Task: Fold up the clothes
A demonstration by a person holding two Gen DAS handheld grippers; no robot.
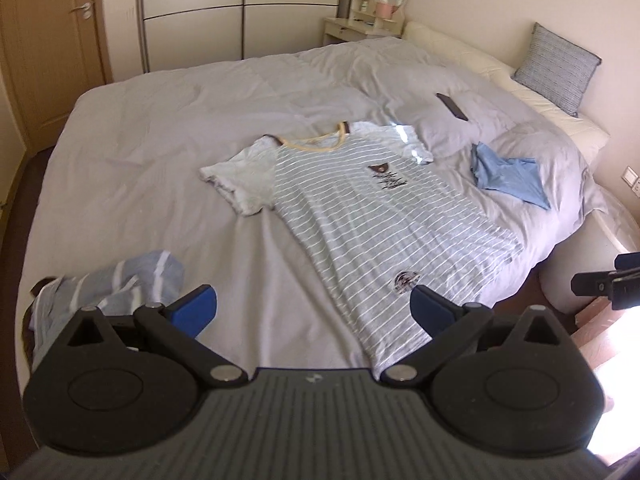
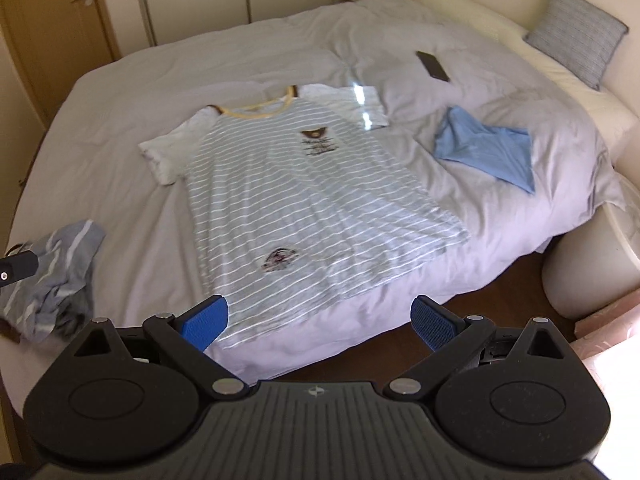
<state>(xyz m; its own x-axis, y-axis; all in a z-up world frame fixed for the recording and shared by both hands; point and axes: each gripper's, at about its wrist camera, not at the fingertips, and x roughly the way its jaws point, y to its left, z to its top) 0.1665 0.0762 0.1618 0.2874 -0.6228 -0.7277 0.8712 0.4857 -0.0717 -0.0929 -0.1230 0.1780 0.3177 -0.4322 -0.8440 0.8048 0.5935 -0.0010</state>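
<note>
Striped T-shirt is lying face up and spread nearly flat on the grey duvet of the bed, collar toward twelve o'clock and hem hanging close to the bed's near edge at six o'clock. Both sleeves are sticking out, the one at nine o'clock looking slightly rumpled. A crumpled striped garment is sitting at about eight o'clock from the shirt, a folded blue garment at about two o'clock, and a dark phone beyond it near one o'clock.

The left gripper is hovering above the shirt's lower half with its jaws spread wide and nothing between them. The right gripper is hanging over the hem corner and bed edge, jaws likewise spread and empty.

Risks from here are looking fairly plain. The hem is lying so near the edge that a careless tug could be dragging the shirt off the bed. Pinching too deep could be catching the soft duvet along with the fabric, and gripping only one layer could be leaving the fold lopsided. Uneven lifting between the two grippers could be skewing the shirt.
</note>
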